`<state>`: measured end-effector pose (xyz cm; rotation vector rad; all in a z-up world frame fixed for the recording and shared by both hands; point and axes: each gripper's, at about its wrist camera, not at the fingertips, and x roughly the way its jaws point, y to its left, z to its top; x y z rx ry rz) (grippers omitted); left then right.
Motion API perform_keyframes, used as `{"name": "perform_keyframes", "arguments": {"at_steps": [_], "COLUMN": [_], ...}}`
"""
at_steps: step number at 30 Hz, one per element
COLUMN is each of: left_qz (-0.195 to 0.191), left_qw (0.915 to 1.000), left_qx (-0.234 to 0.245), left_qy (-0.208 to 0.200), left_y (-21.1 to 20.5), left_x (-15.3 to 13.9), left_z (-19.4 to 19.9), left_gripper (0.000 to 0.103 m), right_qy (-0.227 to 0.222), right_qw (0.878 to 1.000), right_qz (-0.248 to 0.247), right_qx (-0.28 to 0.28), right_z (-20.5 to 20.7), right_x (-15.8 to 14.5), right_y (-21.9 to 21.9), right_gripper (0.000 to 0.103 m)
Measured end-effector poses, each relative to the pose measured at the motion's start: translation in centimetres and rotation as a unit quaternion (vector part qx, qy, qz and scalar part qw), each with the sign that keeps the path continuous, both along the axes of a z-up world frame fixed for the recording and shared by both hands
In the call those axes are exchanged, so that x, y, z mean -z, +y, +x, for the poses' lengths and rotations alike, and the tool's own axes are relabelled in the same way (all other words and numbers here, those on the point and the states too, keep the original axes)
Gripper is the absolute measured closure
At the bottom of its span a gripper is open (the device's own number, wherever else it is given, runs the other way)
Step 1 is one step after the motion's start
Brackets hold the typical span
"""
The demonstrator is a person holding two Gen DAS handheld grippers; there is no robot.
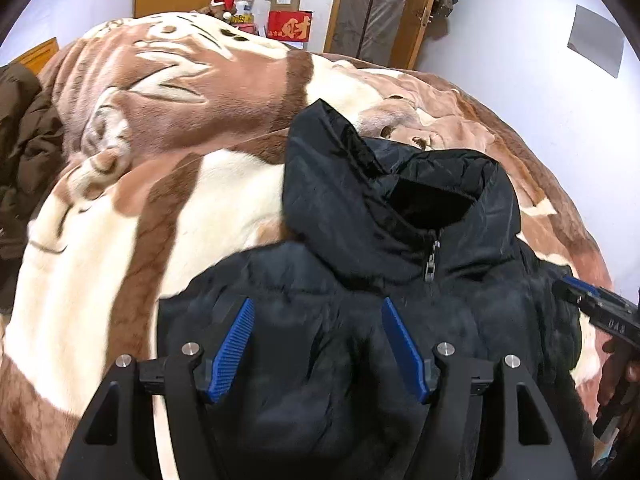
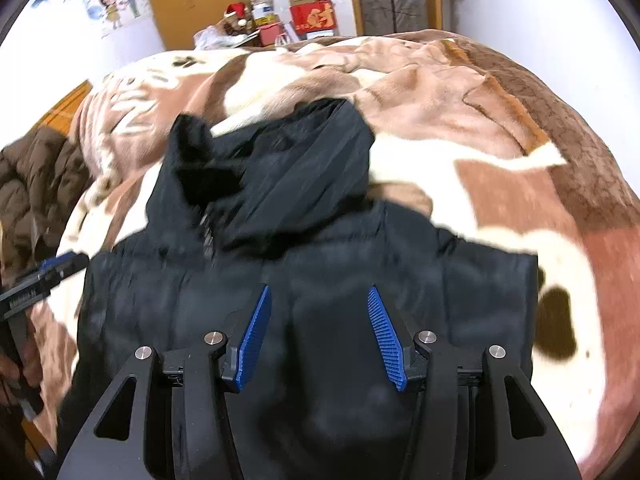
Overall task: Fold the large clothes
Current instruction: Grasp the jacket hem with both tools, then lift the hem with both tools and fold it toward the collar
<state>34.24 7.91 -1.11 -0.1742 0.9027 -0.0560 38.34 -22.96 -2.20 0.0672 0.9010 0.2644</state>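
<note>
- One black jacket [image 1: 360, 280] lies on the bed's blanket [image 1: 160, 160], front up, zip closed, hood [image 1: 340, 168] crumpled above the collar; its quilted body looks puffy and is blurred in the right view.
- Two tools: the left tool [image 1: 318, 344] and the right tool [image 2: 318, 332] each hover over the jacket's body with blue pads spread apart, gripping nothing.
- One brown coat [image 2: 36, 184] is heaped at the bed's left edge.
- One red box [image 1: 289, 26] stands beyond the bed.
</note>
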Motion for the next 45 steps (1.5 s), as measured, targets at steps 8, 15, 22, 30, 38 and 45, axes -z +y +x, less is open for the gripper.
{"name": "perform_keyframes", "arguments": {"at_steps": [8,15,22,30,38,45], "left_qz": [-0.004,-0.018,-0.002,-0.047,-0.091,-0.098], "left_qw": [1.0,0.9987,0.9994,0.9982,0.993,0.9945], "left_qx": [0.006,-0.034,-0.019,-0.026,-0.03,-0.029], "left_qy": [0.002,0.032,0.03,-0.026,-0.07,-0.026], "left_y": [-1.2,-1.0,-1.8,0.2,1.8,2.0], "left_x": [0.1,2.4,3.6,-0.5,-3.3,0.4], "left_z": [8.4,15.3,16.7,11.6,1.0,-6.1], "left_gripper": [0.034,0.033,0.084,0.099,0.099,0.099], "right_qy": [0.001,0.024,0.034,-0.042,-0.062,0.002], "right_qw": [0.999,0.999,0.998,0.997,0.995,0.997], "right_qz": [0.029,0.044,0.057,0.06,0.072,0.072], "right_qx": [0.021,0.016,0.007,-0.013,-0.016,0.007], "right_z": [8.0,12.8,14.1,6.9,-3.5,-8.4], "right_x": [-0.5,1.2,1.7,-3.9,-5.2,-0.6], "right_y": [-1.2,-1.0,0.1,-0.2,-1.4,-3.4], "right_gripper": [0.051,0.051,0.087,0.095,0.096,0.097]}}
